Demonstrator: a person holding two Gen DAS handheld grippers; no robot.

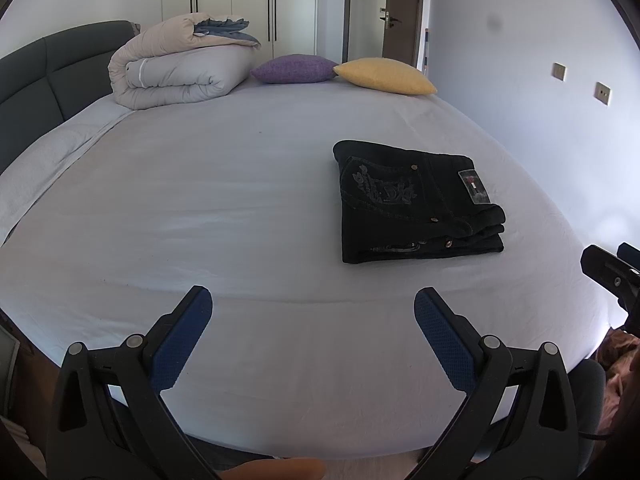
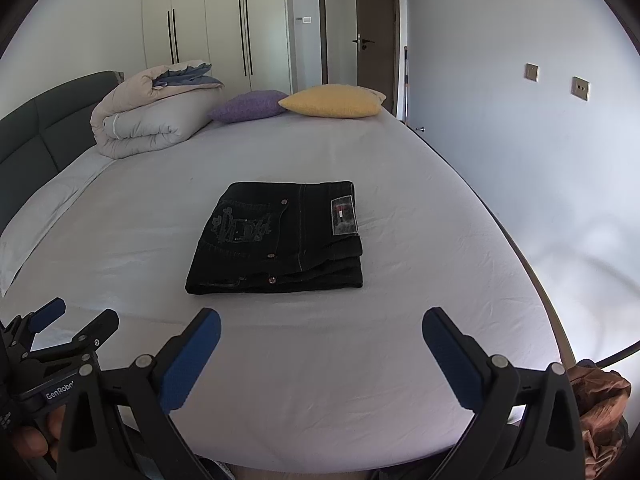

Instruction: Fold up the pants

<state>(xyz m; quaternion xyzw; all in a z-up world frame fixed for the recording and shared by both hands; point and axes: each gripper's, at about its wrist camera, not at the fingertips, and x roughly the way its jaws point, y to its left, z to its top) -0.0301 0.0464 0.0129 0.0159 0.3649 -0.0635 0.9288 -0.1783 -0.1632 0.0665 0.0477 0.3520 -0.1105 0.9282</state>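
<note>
Black jeans lie folded into a compact rectangle on the bed, back pocket and waist label up. They also show in the right wrist view, straight ahead. My left gripper is open and empty, over the bed's near edge, left of and nearer than the pants. My right gripper is open and empty, just short of the pants' near edge. The right gripper shows at the right edge of the left wrist view; the left gripper shows at the lower left of the right wrist view.
A rolled duvet, a purple cushion and a yellow cushion lie at the bed's far end. A dark headboard runs along the left. A wall is close on the right. Brown cloth sits off the near right corner.
</note>
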